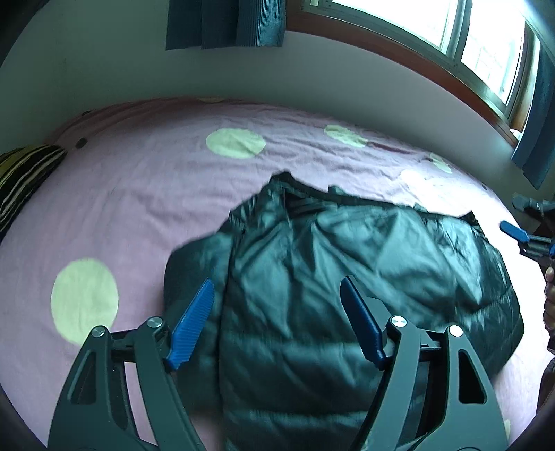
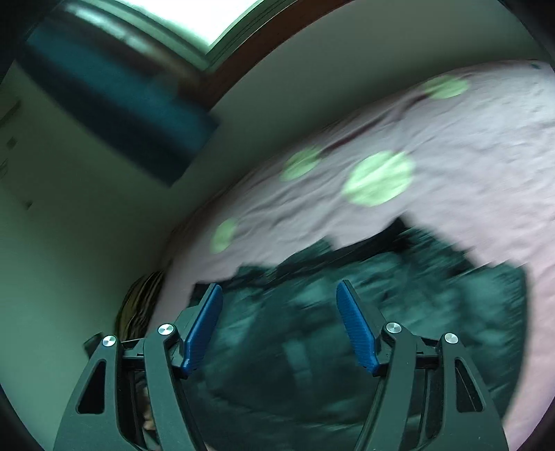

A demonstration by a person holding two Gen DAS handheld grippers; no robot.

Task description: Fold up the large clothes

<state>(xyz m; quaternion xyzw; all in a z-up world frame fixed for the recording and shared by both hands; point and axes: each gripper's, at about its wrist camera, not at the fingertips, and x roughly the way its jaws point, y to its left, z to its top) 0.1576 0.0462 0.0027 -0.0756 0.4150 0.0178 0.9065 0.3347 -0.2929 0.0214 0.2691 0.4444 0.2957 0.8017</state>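
Bed: a pink sheet (image 1: 138, 194) with pale green dots covers it; the cloth is lightly wrinkled and fills most of the left wrist view.
Room: a plain wall runs behind the bed; a wood-framed window (image 1: 451, 38) sits at 1 o'clock in the left wrist view, with dark teal curtains (image 1: 225, 20) at 12 o'clock and again at the right edge.
Pillow: a striped yellow and black pillow (image 1: 24, 177) lies at the bed's edge at 9 o'clock in the left wrist view.
Edges: the far edge of the bed meets the wall; in the right wrist view the bed's edge runs from 7 o'clock up to 2 o'clock, with wall beside it.
Open room: bare sheet lies from 9 to 12 o'clock of the jacket in the left wrist view.
Jacket: a dark, shiny padded jacket (image 1: 329, 277) lies bunched on the sheet, spreading from centre to 4 o'clock; in the right wrist view it is blurred.
Left tongs (image 1: 277, 295): released, blue pads spread wide, nothing pinched; the jacket lies below and between them.
Right tongs (image 2: 279, 298): released, pads apart, above the jacket; seen also at 3 o'clock in the left wrist view.
Hand (image 1: 549, 298): partly visible at the right edge.
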